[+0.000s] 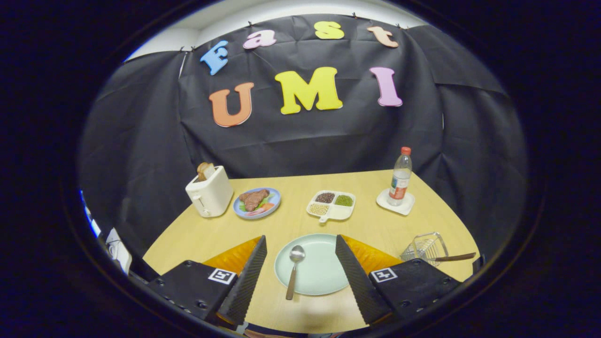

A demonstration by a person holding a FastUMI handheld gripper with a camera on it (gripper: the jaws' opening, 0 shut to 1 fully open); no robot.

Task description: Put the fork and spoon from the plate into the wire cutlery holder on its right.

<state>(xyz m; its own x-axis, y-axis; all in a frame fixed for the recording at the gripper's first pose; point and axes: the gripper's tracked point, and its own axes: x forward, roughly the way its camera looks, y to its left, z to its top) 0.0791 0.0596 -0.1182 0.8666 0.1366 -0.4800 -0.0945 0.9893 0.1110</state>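
Note:
A pale green plate (pixel 324 272) lies on the wooden table, between my two fingers. A metal spoon (pixel 294 268) rests on the plate's left part, bowl away from me and handle over the near rim. To the right of the plate sits the wire cutlery holder (pixel 425 246), tipped on its side, with a dark-handled utensil (pixel 453 257) sticking out of it to the right, most likely the fork. My gripper (pixel 300 274) hovers above the plate, open wide, with nothing between its fingers.
At the back of the table stand a cream toaster (pixel 209 192) with bread, a blue plate of food (pixel 257 203), a white divided dish of grains (pixel 331 205), and a plastic bottle (pixel 400 177) on a white coaster. The table's curved edge runs near the holder.

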